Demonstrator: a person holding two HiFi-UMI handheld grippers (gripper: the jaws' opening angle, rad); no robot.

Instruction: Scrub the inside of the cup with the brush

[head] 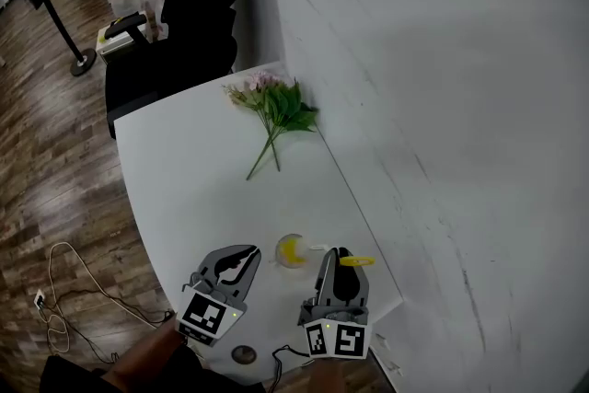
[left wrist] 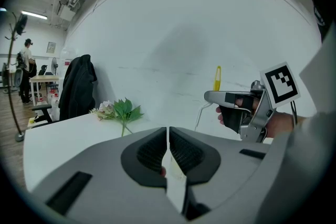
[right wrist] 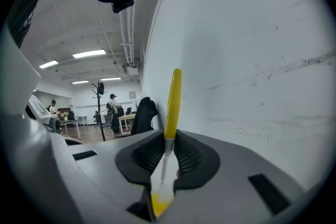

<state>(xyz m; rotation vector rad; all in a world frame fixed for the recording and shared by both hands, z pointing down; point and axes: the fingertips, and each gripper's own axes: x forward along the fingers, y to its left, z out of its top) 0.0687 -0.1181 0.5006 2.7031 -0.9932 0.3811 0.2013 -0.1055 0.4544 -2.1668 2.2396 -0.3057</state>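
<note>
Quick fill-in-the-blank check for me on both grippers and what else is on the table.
1. The right gripper is shut on the brush, whose handle is ___.
2. The left gripper appears shut on the thin wall of the ___.
3. Farther along the white table lies a bunch of ___.
Missing words: yellow; cup; flowers.

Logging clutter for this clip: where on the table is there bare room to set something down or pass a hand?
Bare: the wide stretch of table between the flowers and the cup, out to the table's left edge. Crowded: the near corner by the wall, where the left gripper, shut on the cup, and the right gripper, holding the brush, bunch together.
</note>
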